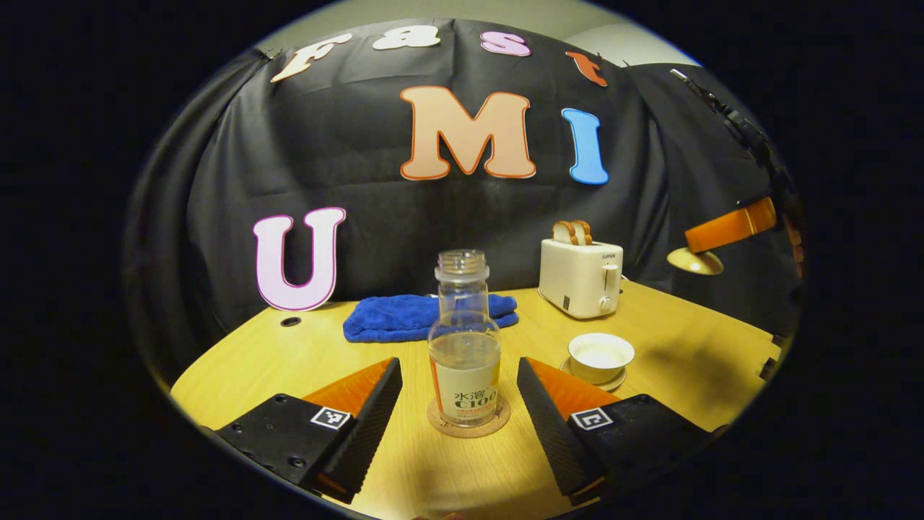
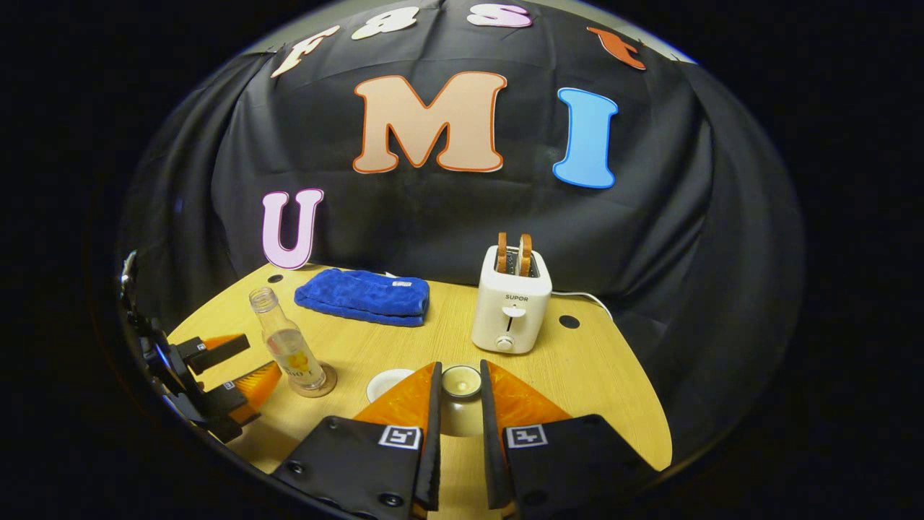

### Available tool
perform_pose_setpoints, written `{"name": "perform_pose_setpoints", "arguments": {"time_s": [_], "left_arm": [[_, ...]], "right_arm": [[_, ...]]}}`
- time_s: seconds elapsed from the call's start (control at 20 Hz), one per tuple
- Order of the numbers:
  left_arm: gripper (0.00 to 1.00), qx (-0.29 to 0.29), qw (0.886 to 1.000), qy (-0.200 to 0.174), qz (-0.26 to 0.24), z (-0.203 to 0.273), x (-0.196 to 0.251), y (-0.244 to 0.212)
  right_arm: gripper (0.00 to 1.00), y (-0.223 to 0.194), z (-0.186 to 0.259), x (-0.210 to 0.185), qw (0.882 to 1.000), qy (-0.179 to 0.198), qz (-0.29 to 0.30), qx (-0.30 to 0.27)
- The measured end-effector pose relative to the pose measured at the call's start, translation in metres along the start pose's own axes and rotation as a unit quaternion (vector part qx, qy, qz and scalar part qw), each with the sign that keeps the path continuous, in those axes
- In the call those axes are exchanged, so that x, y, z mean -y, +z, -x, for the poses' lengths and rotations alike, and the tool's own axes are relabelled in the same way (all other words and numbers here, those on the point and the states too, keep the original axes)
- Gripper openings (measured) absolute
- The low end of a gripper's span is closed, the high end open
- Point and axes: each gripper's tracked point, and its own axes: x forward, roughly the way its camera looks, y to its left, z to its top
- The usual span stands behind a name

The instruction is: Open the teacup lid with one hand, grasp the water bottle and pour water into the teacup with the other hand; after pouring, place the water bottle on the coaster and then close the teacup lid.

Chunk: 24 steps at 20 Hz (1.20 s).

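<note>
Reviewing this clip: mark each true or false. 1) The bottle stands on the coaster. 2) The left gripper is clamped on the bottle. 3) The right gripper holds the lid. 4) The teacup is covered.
1) True: the water bottle stands upright on the coaster.
2) False: the left gripper is open, its fingers clear of the bottle.
3) True: the right gripper grips the teacup lid.
4) False: the teacup sits uncovered.
</note>
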Motion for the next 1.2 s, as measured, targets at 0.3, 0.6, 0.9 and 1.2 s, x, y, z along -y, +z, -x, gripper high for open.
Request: {"name": "perform_pose_setpoints", "arguments": {"time_s": [0.3, 0.6, 0.9, 1.2], "left_arm": [[0.95, -0.025, 1.0, -0.004, 0.006, -0.023, -0.004, -0.023], [0.95, -0.024, 0.999, -0.024, 0.002, -0.037, 0.004, -0.025], [0.95, -0.02, 1.0, -0.021, -0.007, -0.048, 0.004, -0.022], [0.74, -0.023, 1.0, -0.007, -0.005, -0.047, -0.003, -0.023]], "right_arm": [[0.29, -0.004, 0.007, 0.0, 1.0, -0.01, 0.016, -0.007], [0.27, -0.004, 0.014, 0.006, 1.0, -0.021, 0.014, -0.011], [0.27, -0.003, 0.021, 0.013, 0.999, -0.028, 0.012, -0.01], [0.29, -0.002, 0.024, 0.019, 1.0, -0.03, 0.005, -0.006]]}}
